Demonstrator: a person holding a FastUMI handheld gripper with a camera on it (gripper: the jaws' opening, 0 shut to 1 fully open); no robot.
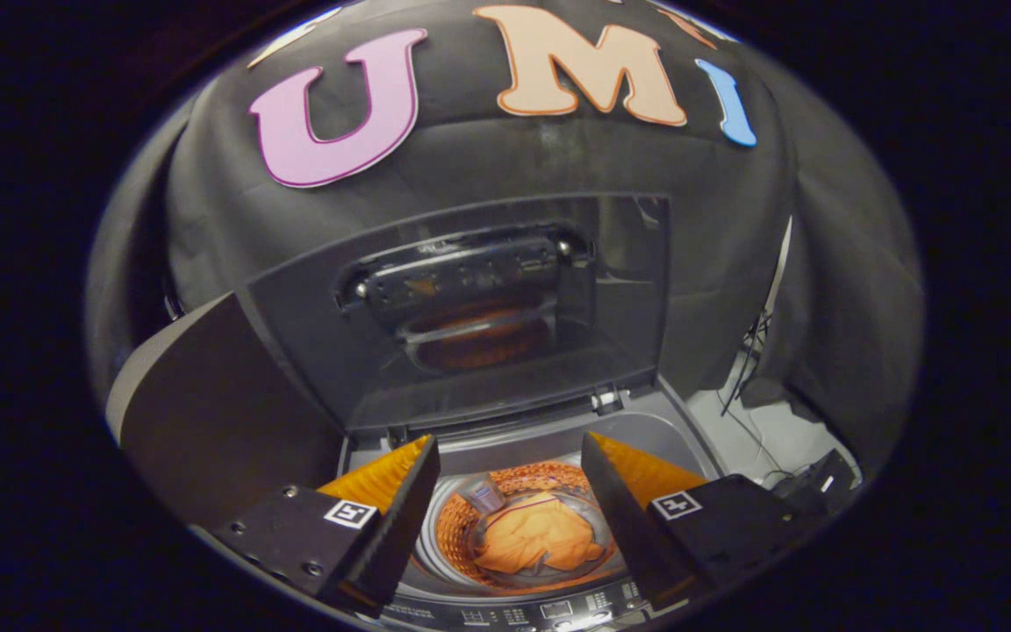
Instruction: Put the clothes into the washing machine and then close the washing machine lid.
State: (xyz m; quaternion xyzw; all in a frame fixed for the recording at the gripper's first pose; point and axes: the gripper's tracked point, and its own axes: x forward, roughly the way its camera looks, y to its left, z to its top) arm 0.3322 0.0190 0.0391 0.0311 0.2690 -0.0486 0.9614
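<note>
My claw hangs above the washing machine with its two fingers spread wide apart and nothing held between them. Nearest to me, just under the fingertips, I see the machine's control panel along its front edge. Between the fingers and below them I look straight down into the drum, where the orange clothes lie crumpled on the bottom. At the drum's far-left wall sits a small pale fitting; what it is I cannot tell. Beyond the drum, the lid stands upright, open on its hinges at the far edge, its dark window mirroring the drum. To the far right, cables run down to a pale floor.
</note>
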